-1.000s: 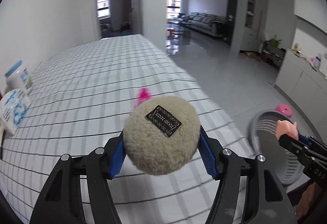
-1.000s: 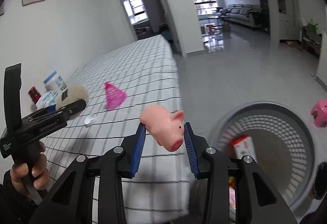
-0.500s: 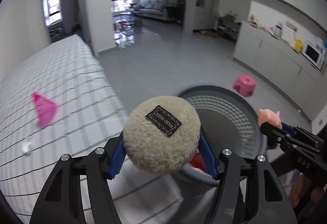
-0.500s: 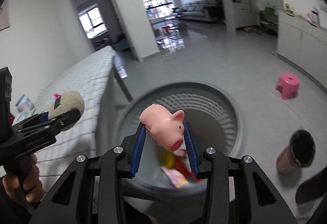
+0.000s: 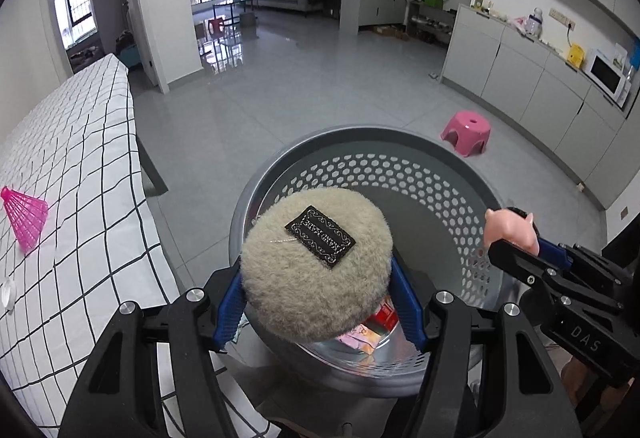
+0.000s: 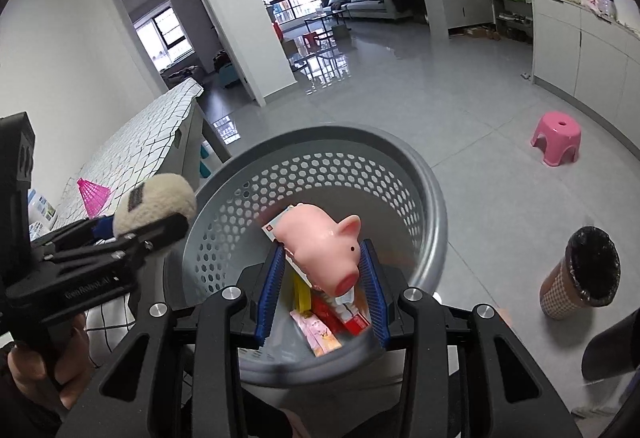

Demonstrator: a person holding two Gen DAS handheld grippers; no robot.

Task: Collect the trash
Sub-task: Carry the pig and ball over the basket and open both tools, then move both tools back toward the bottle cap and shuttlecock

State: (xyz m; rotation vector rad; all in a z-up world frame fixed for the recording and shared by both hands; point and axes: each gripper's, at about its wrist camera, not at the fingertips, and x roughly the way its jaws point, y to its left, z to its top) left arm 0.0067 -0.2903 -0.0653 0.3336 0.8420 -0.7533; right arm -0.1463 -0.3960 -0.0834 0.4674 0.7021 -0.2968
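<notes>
My left gripper is shut on a round beige fluffy puff with a black label, held over the near rim of the grey perforated basket. My right gripper is shut on a pink toy pig, held above the basket's opening. Several wrappers and a red box lie at the basket's bottom. The right gripper with the pig shows at the right in the left wrist view. The left gripper with the puff shows at the left in the right wrist view.
A table with a checked cloth stands left of the basket, bearing a pink shuttlecock and a small white cap. A pink stool and a brown bin with a black liner stand on the floor to the right.
Both grippers have swung from the table to the basket, each keeping its object. The puff and the pig now hang over the basket's opening.
</notes>
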